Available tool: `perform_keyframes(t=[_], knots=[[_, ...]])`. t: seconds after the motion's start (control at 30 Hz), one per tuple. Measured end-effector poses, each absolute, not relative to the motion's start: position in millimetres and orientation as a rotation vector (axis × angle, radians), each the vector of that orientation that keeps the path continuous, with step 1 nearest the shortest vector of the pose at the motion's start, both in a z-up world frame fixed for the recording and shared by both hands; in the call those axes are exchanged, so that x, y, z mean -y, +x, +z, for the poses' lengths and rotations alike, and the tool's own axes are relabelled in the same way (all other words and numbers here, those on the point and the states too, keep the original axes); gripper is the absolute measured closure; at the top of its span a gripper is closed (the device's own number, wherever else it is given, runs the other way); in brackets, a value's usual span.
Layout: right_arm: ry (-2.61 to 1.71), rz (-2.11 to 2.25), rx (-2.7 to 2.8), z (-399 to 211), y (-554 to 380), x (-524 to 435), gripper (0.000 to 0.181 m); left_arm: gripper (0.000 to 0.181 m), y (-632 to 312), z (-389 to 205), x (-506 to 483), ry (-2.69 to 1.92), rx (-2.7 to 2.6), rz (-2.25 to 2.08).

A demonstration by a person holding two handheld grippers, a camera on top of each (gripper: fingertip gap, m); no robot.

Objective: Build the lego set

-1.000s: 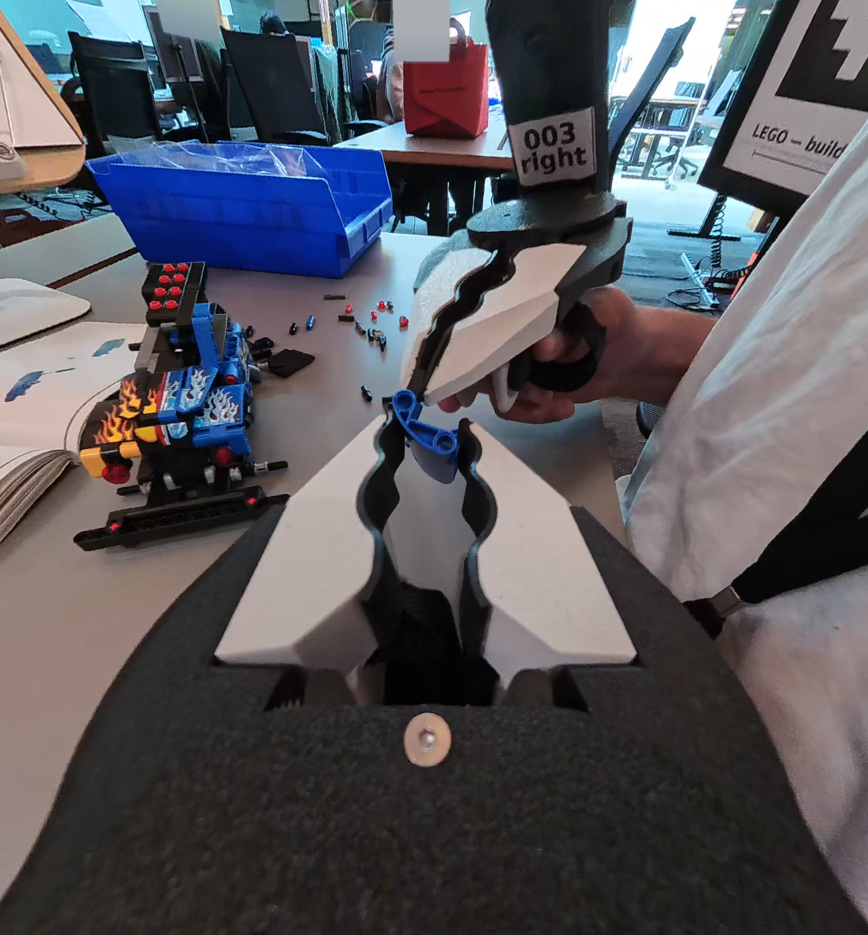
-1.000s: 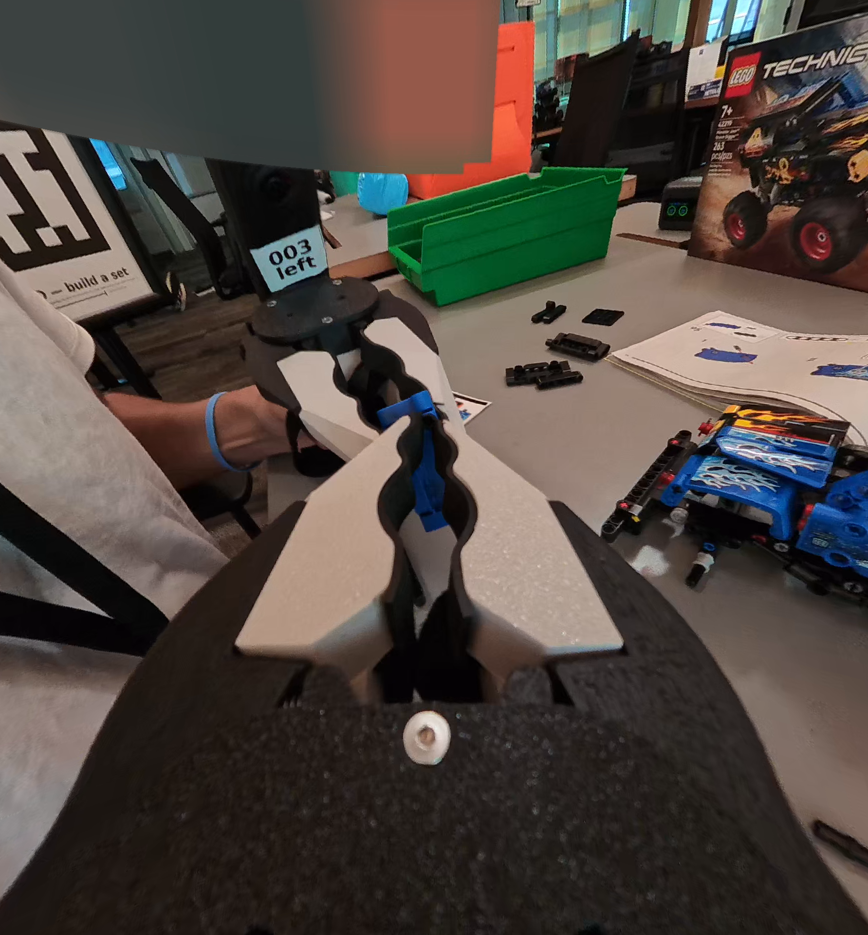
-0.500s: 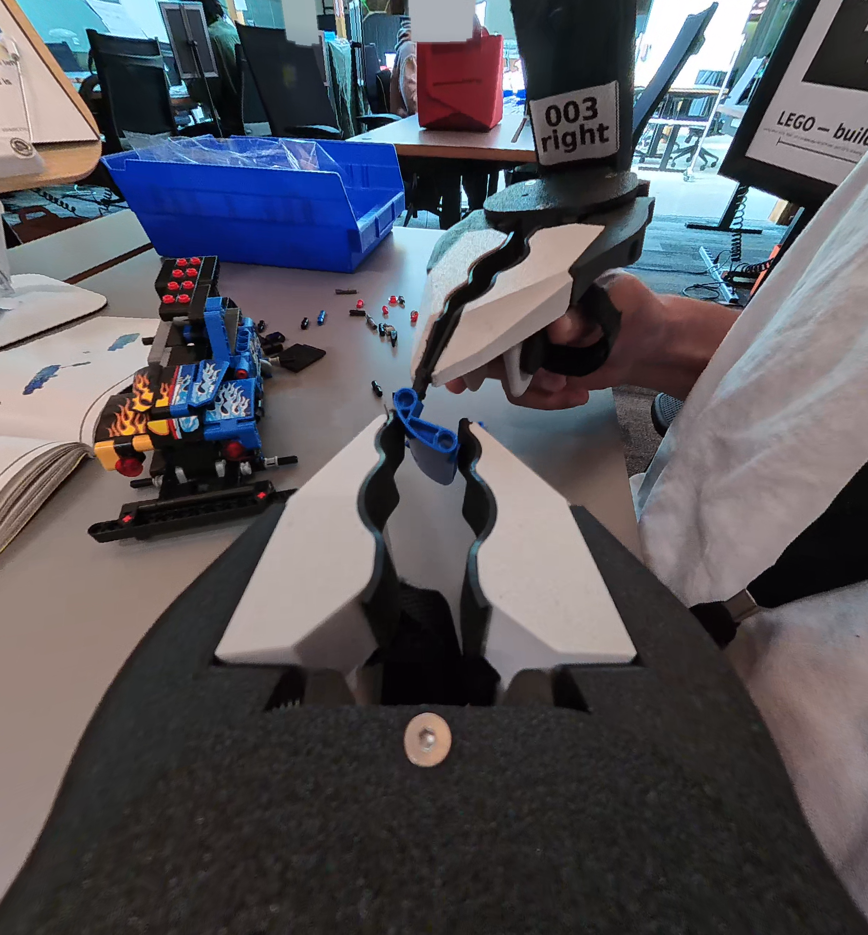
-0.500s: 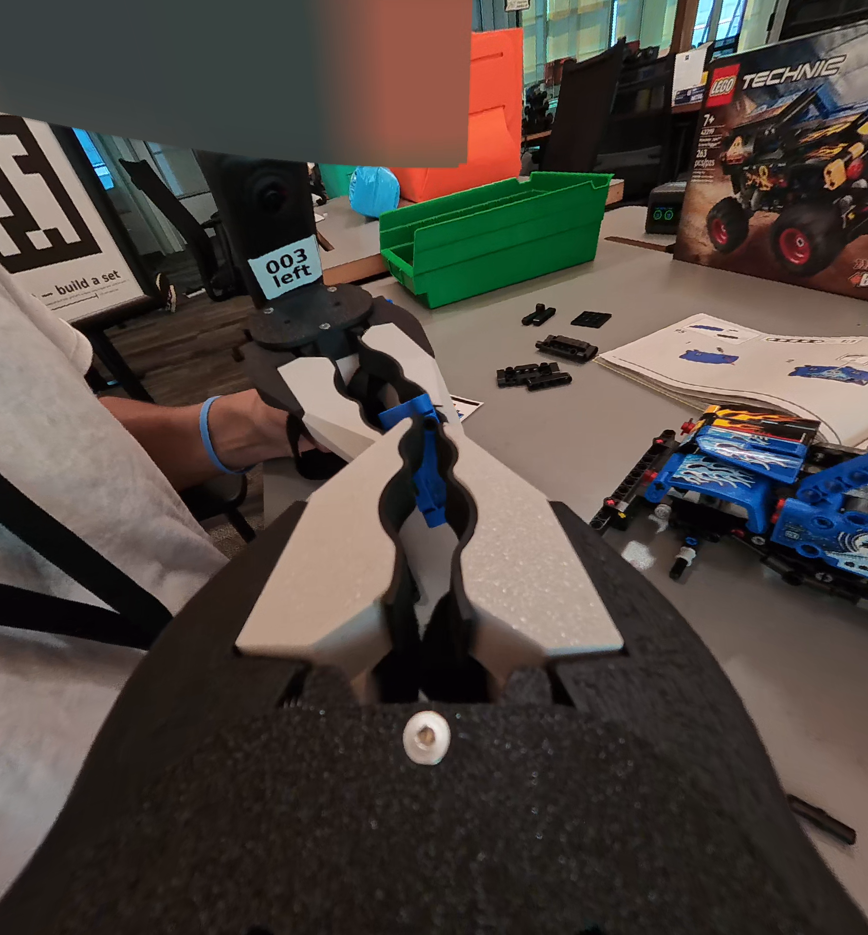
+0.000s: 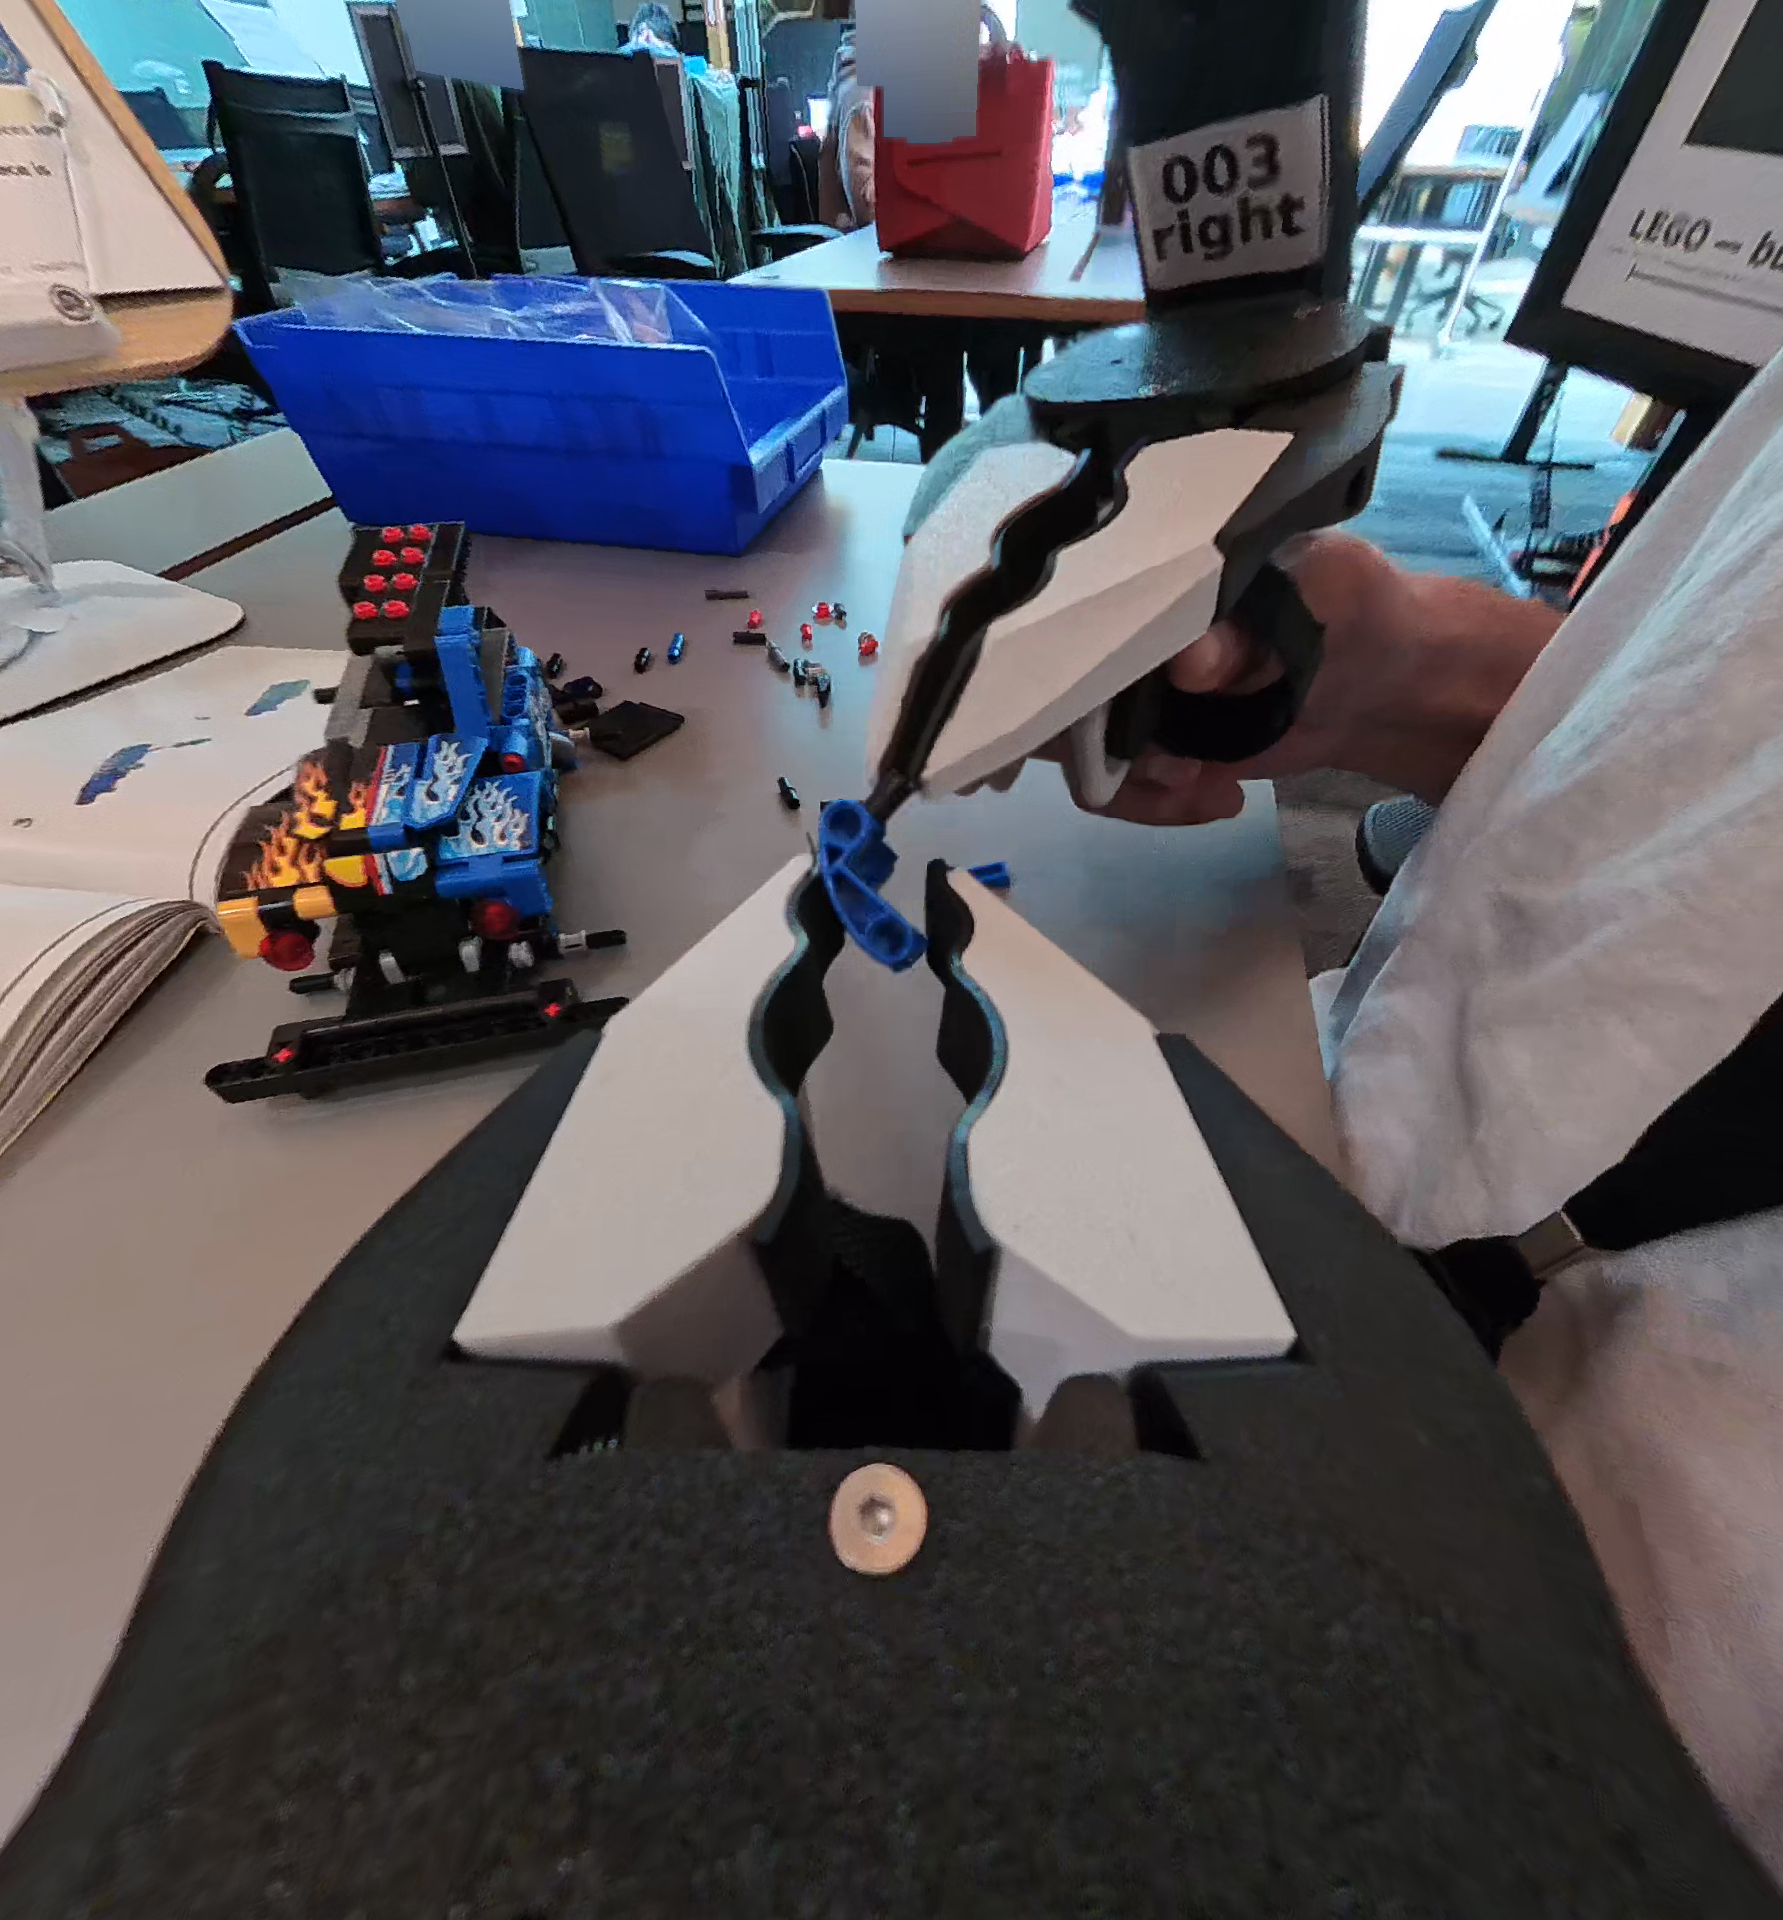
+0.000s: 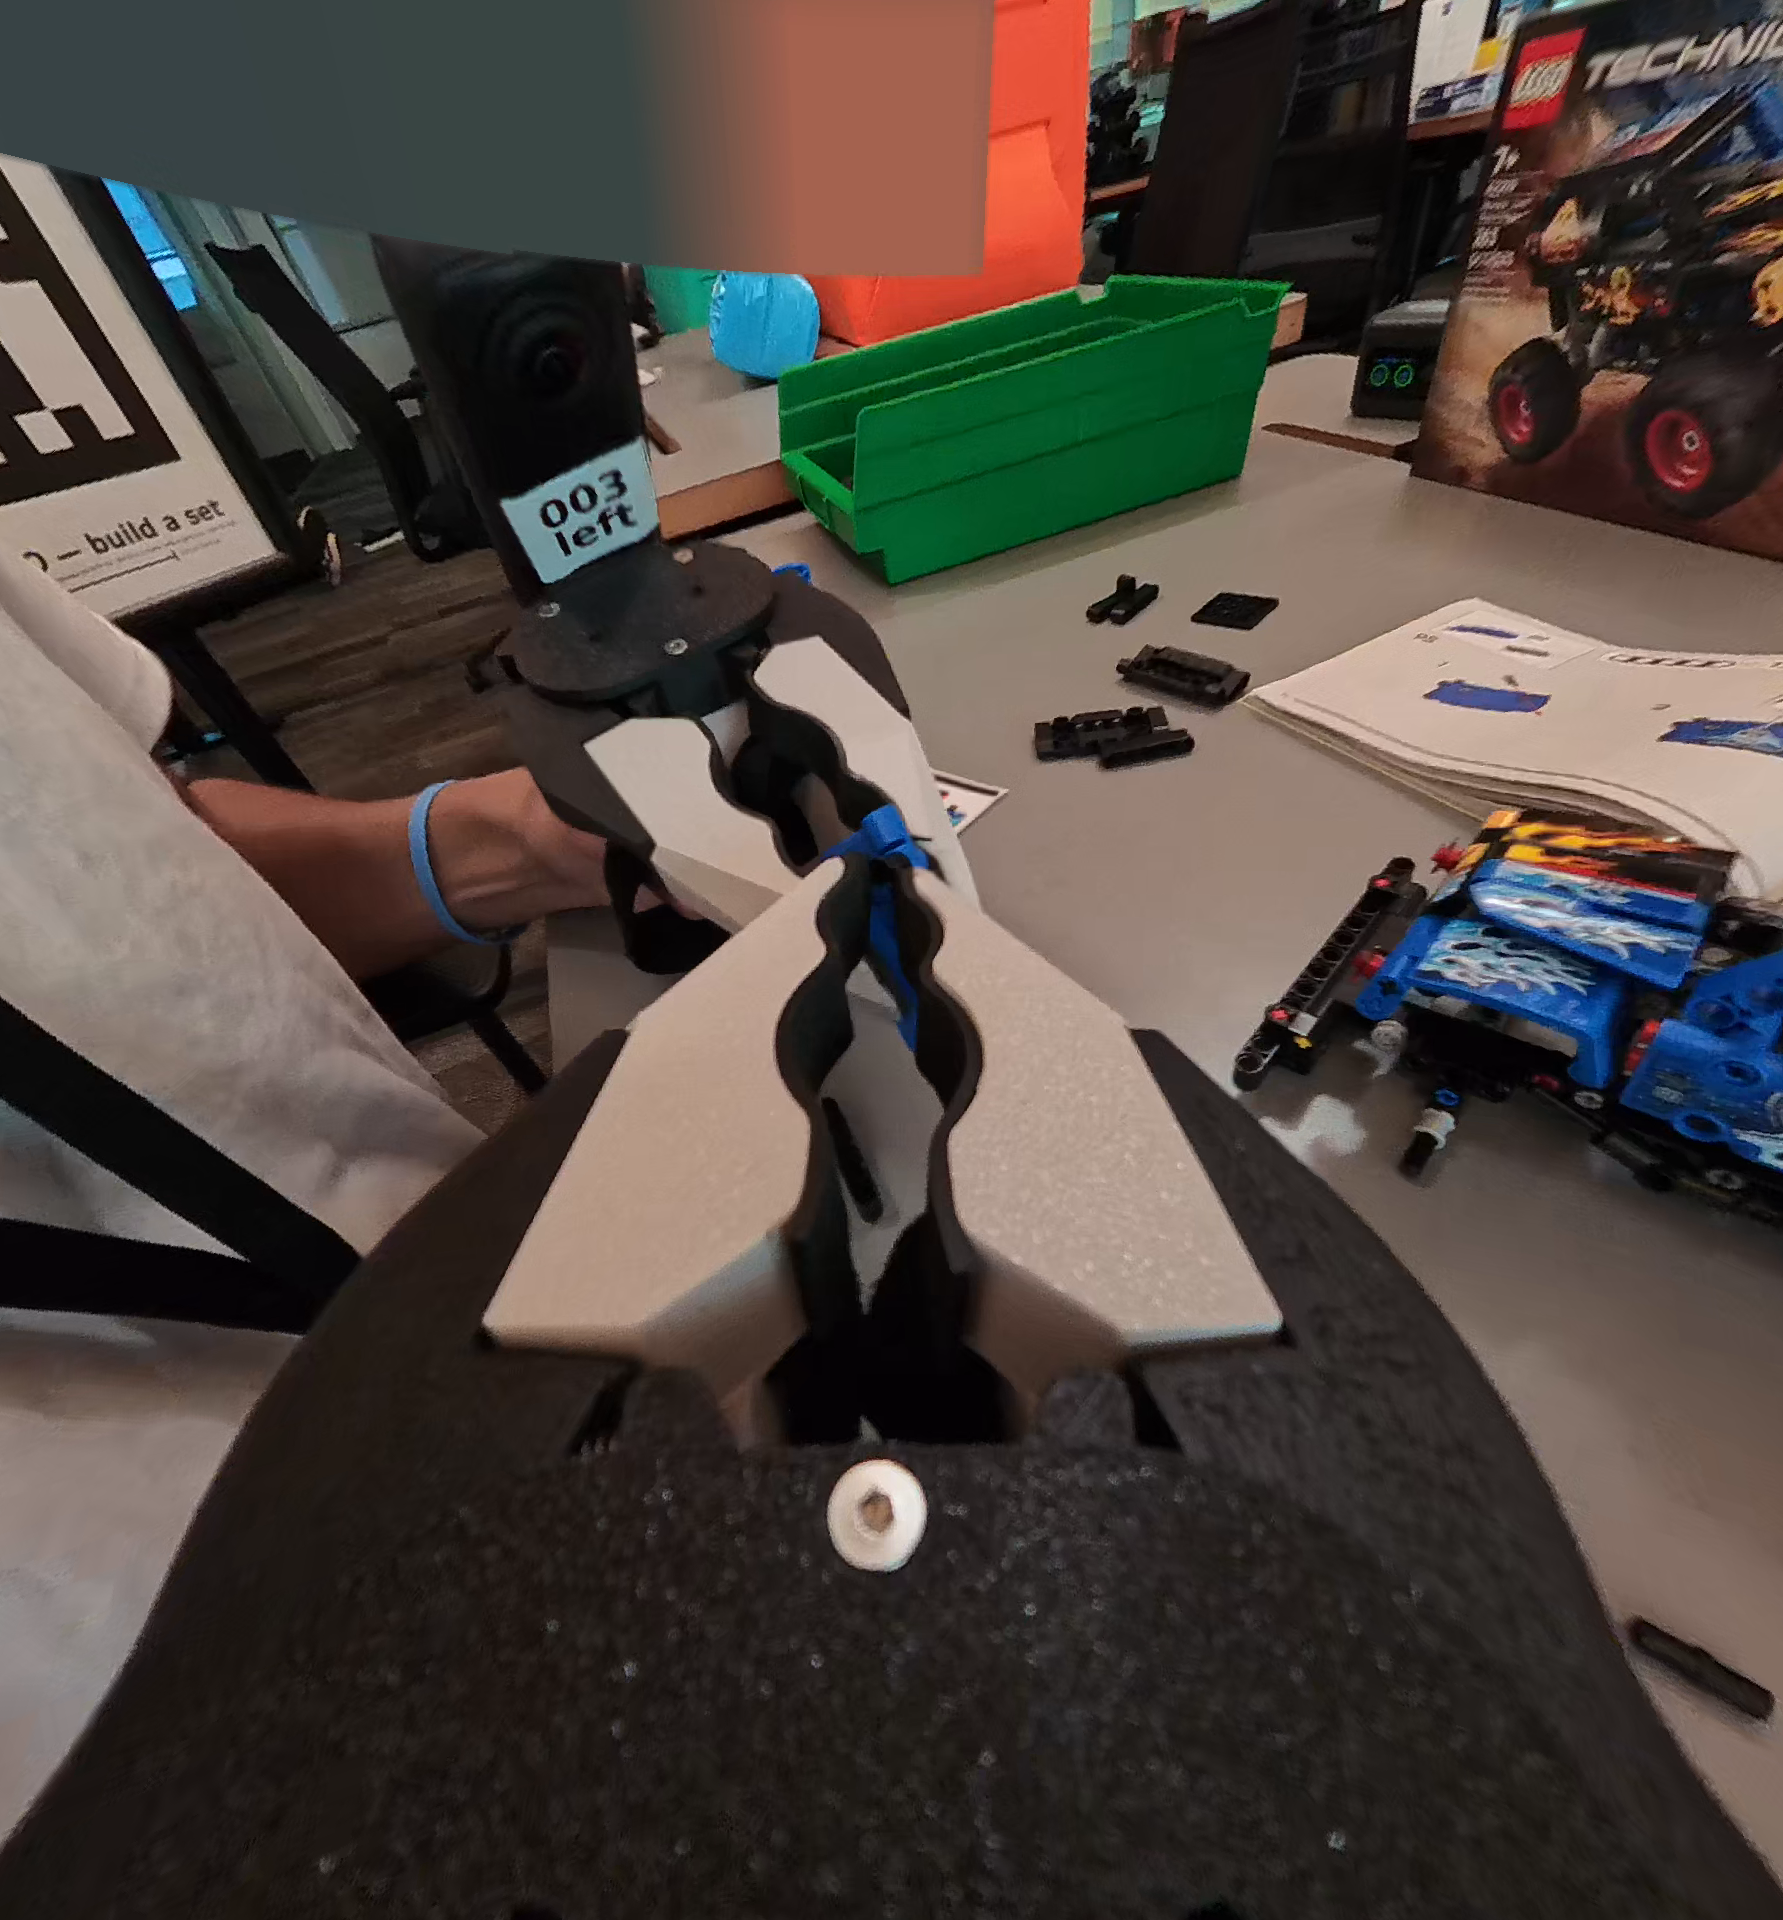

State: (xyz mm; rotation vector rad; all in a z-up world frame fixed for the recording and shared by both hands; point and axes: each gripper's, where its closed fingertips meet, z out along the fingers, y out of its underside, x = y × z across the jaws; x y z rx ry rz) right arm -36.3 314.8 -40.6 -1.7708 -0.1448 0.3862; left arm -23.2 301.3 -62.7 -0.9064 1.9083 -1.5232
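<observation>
Above the table edge, between the two grippers, is a curved blue piece (image 5: 859, 883). The right gripper (image 5: 892, 795) is pressed together on its upper end. The left gripper (image 5: 866, 883) stands a little spread around its lower part; the piece touches the left finger, but the right finger is apart from it, so I judge that only the right gripper is really pinching it. It looks like a handover or a turning of the piece in the air.

On the table (image 5: 139, 1299) the truck (image 5: 409, 821) is partly built: blue body with flame panels and a black frame, no wheels yet. Loose small pins (image 5: 809, 644) lie near the blue bin (image 5: 554, 416), and black parts (image 6: 1115, 732) lie before the green bin (image 6: 1022, 416). The manual (image 6: 1552, 717) is open, so much work is left
</observation>
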Motion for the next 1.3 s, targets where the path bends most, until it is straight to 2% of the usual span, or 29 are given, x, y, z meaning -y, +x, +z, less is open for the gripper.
perform_keyframes(t=[0.1,0.27,0.4,0.43,0.5,0.6,0.77,1.0,1.13,1.3], knots=[[-1.674,0.354,0.139,-23,-24,-307,0.174,0.167,-22,-53,-312,-0.981,-1.828,-1.627],[-1.732,0.363,0.092,-39,-8,-309,0.151,0.168,-25,-33,-320,-1.087,-1.688,-1.929],[-1.650,0.685,0.000,-36,-28,-316,0.161,0.168,-31,-27,-309,-1.059,-1.694,-2.045],[-1.634,0.773,-0.026,-36,-32,-315,0.171,0.168,-31,-28,-308,-1.056,-1.703,-2.040],[-1.622,0.846,-0.075,-39,-30,-314,0.172,0.168,-28,-31,-309,-1.091,-1.696,-2.021],[-1.555,0.838,-0.173,-37,-22,-318,0.174,0.162,-19,-30,-314,-1.178,-1.591,-2.070],[-1.393,0.801,-0.378,-31,-4,-326,0.175,0.168,-13,-28,-320,-1.256,-1.490,-2.157],[-1.505,0.681,-0.285,-36,-7,-325,0.175,0.170,-14,-27,-319,-1.246,-1.518,-2.177],[-1.544,0.487,-0.290,-41,-1,-328,0.175,0.160,-9,-31,-318,-1.279,-1.511,-2.157],[-1.568,0.477,-0.281,-45,-8,-333,0.174,0.170,-8,-36,-322,-1.308,-1.566,-2.066]])
